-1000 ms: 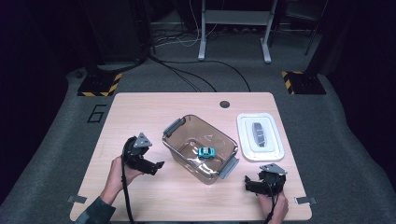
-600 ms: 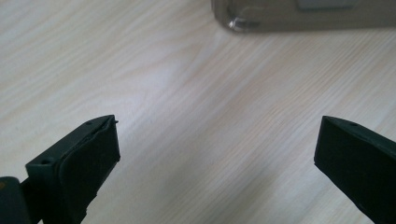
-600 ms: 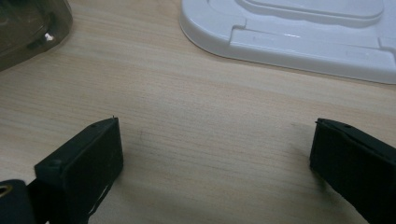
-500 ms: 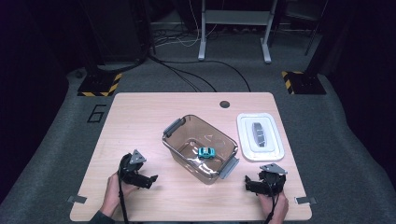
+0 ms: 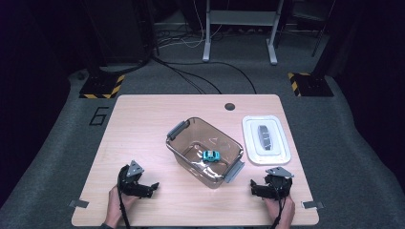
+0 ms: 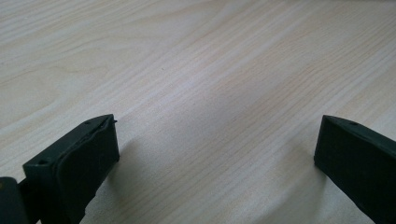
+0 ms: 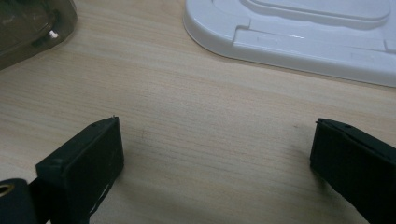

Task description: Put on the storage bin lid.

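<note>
left gripper [image 5: 147, 188]: sitting low at the near left of the table [image 5: 143, 124], jaws standing wide apart, gripping nothing; in the left gripper view [image 6: 215, 154] only bare wood grain is lying between the jaws
left hand [image 5: 114, 206]: coming in from the near edge, wrapping the gripper's handle, black cable trailing back off the table
right gripper [image 5: 255, 189]: resting at the near right of the table, jaws spread wide, empty; in the right gripper view [image 7: 215, 158] bare wood is showing between them
right hand [image 5: 282, 212]: holding that gripper from the near edge
bin [image 5: 184, 145]: clear brownish plastic box sitting mid-table between the two grippers, turned at an angle, open on top, grey latch handles sticking out at two ends; near corner lying just beside the right gripper; a corner is showing top left in the right gripper view [image 7: 32, 23]
toy car [image 5: 211, 155]: small teal car lying inside the bin on its floor, toward the near right end
lid [image 5: 265, 139]: white, lying flat on the table right of the bin, apart from it, grey handle on its middle; its near edge is running across the top of the right gripper view [image 7: 299, 37]
hole [image 5: 230, 106]: dark round hole at the far edge of the table
writing: black "6" [image 5: 98, 116] marked on the grey floor by the table's far left corner; no other text readable
floor: yellow-black striped blocks [image 5: 101, 86] sitting beyond the table on both sides, cables running behind
</note>
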Motion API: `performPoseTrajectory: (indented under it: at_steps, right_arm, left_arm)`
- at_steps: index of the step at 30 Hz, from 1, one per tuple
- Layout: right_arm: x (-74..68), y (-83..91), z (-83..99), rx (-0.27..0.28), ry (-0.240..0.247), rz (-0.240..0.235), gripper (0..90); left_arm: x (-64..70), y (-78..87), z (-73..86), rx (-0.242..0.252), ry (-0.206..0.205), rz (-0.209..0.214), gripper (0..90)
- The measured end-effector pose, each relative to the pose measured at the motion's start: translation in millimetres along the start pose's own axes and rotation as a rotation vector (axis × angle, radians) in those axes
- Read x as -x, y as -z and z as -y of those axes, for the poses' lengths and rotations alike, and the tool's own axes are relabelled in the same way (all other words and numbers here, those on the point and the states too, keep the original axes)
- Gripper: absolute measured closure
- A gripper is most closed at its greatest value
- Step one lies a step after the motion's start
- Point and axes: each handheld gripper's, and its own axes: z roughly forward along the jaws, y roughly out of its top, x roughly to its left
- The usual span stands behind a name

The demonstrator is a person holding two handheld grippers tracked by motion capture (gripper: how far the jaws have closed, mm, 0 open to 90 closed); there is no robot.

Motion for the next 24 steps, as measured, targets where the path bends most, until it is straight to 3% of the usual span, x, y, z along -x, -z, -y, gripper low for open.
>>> performPoseTrajectory:
  at_steps: [6,10,24]
  right_arm:
    - [2.7,0.2,-2.3,-0.009,0.008,-0.032,3.1]
    - [9.0,2.7,-3.4,0.005,-0.024,-0.068,3.8]
    - [11.9,7.8,-33.9,0.013,0.043,-0.047,2.7]
  left_arm:
    - [-0.9,1.1,-0.3,-0.015,-0.011,0.006,0.0]
    - [-0.2,0.3,-0.1,-0.006,-0.004,0.002,0.0]
    - [1.5,-0.9,-0.6,-0.001,-0.003,-0.001,0.0]
